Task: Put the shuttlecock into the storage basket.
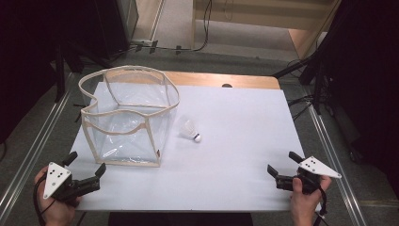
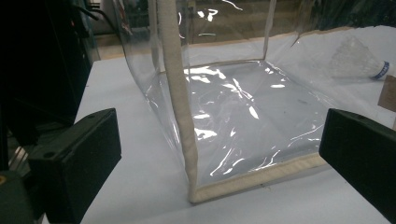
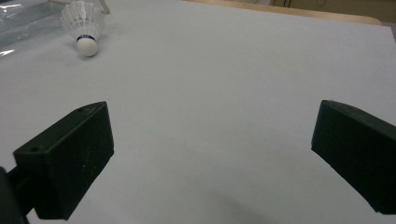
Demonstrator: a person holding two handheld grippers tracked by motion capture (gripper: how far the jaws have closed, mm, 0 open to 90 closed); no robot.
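A: Where does the job stand?

B: By my reading, at the very start. The shuttlecock (image 1: 190, 130) lies on its side on the white table (image 1: 244, 141), just beside the right wall of the clear bag (image 1: 127, 117), outside it. The bag stands upright with its mouth open, and I see nothing inside it.

A: And the tongs?

B: Both are spread wide with nothing between the jaws. The left gripper (image 1: 86, 170) rests near the bag's front left corner, apart from it; its own view looks straight at that cream-edged corner. The right gripper (image 1: 281, 166) sits well to the right of the bag, near the table's front edge, aimed toward the shuttlecock, which lies far ahead of its jaws.

A: So what remains?

B: Likely everything: reaching the shuttlecock, pinching it, carrying it over the bag's rim and letting go.

A: Count for me.

B: One shuttlecock, one bag, two grippers, one hand on each.
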